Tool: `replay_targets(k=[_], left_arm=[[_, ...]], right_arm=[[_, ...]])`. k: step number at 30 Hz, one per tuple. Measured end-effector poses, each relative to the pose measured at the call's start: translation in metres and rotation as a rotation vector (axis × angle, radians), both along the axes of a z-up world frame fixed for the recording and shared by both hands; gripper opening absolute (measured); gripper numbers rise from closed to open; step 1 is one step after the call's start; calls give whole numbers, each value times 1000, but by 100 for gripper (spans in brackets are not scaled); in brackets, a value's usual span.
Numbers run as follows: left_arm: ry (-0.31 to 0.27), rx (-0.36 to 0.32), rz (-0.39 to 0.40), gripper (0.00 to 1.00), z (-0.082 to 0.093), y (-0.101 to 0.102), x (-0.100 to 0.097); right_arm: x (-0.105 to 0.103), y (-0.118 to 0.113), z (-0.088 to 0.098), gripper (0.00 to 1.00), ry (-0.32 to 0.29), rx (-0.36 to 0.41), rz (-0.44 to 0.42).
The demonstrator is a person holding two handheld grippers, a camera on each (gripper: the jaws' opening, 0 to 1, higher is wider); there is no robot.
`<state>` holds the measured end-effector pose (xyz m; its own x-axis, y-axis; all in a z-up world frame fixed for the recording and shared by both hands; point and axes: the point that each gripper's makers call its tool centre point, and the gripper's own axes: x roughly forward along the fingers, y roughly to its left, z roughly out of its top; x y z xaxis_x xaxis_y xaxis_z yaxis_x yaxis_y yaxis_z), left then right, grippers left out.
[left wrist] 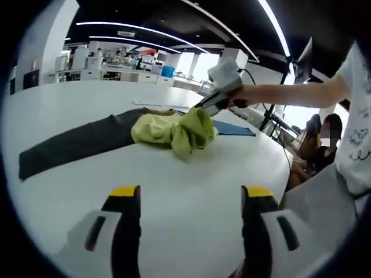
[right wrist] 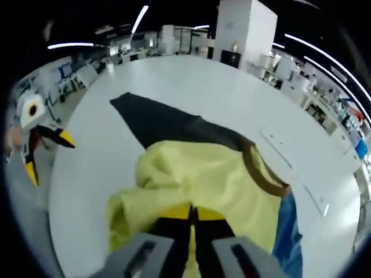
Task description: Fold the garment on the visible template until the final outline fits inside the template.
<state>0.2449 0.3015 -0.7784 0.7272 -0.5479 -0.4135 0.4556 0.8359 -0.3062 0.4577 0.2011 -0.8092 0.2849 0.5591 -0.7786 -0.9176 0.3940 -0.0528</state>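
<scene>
A crumpled yellow-green garment (left wrist: 174,132) lies mid-table, partly over a long dark garment (left wrist: 75,143) that stretches to the left and has a brown band at its end. A blue template (left wrist: 235,129) shows beyond them to the right. My right gripper (left wrist: 201,107), held by a person's hand, is shut on the yellow-green garment's upper edge. My left gripper (left wrist: 191,194) hovers open over bare table, well short of the cloth. In the right gripper view my right gripper (right wrist: 194,212) pinches the yellow-green garment (right wrist: 197,174); the dark garment (right wrist: 162,123), blue template (right wrist: 288,231) and open left gripper (right wrist: 49,155) also show.
The round white table (left wrist: 191,174) curves to an edge at the right. A seated person (left wrist: 322,145) and a monitor on a stand (left wrist: 302,61) are beyond that edge. White flat strips (right wrist: 290,152) lie on the table past the template. Desks stand far behind.
</scene>
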Motion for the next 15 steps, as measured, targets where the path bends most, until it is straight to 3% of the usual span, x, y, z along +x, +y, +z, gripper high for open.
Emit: replay_targets(k=[15], left_arm=[[19,-10,18,64,-4,1,1]], right_arm=[[4,-4,-25,0,29,-44,-18]])
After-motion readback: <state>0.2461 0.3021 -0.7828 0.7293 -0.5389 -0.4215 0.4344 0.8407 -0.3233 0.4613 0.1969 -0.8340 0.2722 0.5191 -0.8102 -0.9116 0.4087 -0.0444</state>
